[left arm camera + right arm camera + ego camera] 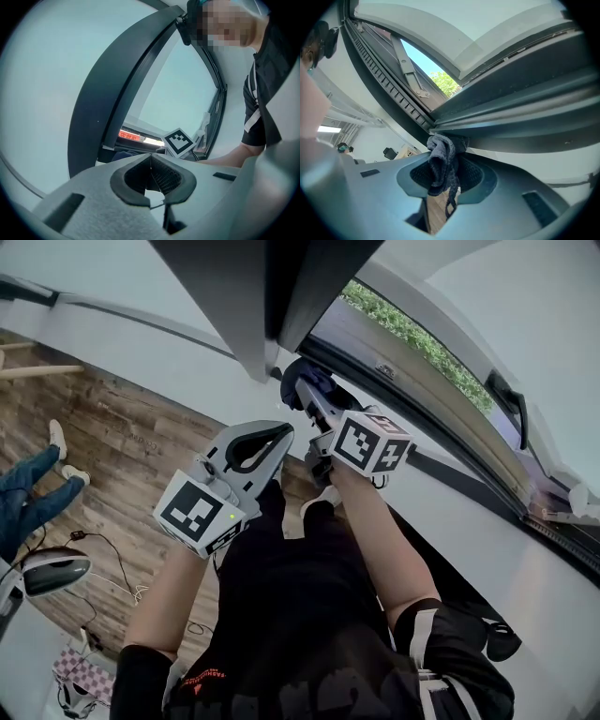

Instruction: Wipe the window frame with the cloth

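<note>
Cloth [439,154] in right hand-held gripper [446,180], against window frame [511,112]

Head view's left edge cuts off a person's legs [33,486].

The head view looks steeply down from above the person's forearms, past the left gripper [270,439] and right gripper [309,395] to the wood floor [112,446], with the window frame [291,277] crossing its top; the left gripper view sits low behind its own closed jaws and faces up at the same dark frame, catching from the side the right gripper's marker cube [178,140], which the head view also shows; the right gripper view looks up along its jaws, very near the frame, with the pinched cloth [440,157] at its centre.
</note>
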Demonstrator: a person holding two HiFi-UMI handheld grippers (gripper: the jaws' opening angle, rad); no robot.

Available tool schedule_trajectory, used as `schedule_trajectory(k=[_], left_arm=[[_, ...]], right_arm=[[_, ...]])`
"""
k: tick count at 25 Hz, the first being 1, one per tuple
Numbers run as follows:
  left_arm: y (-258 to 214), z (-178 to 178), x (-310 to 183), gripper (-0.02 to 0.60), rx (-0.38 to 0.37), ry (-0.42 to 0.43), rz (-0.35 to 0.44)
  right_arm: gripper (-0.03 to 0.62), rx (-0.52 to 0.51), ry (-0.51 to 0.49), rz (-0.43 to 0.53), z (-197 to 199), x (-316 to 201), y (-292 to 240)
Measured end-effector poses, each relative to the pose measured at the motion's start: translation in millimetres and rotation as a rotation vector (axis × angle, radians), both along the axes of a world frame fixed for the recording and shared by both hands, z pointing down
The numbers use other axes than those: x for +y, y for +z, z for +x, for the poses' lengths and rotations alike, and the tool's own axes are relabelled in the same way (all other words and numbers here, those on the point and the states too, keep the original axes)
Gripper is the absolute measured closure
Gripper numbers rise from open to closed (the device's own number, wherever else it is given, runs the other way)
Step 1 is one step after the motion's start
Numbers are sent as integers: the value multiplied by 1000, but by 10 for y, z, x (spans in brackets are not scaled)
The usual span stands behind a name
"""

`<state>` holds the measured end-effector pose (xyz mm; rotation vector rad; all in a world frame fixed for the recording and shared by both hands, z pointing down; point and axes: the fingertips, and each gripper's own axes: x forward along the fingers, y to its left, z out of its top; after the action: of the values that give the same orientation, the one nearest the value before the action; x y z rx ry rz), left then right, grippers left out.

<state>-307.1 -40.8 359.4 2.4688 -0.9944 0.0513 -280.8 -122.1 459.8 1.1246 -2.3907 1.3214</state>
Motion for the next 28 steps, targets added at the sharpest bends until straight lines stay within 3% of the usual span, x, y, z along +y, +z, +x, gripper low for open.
schedule_trajectory(k=[17,28], left_arm=[[-46,-12,-35,561,-19,-21,4],[-245,284,-19,561,-30,23,31]], right_arm=[[488,-41,-67,-37,-166,58,42],[487,-40,-87,16,254,362,-283]])
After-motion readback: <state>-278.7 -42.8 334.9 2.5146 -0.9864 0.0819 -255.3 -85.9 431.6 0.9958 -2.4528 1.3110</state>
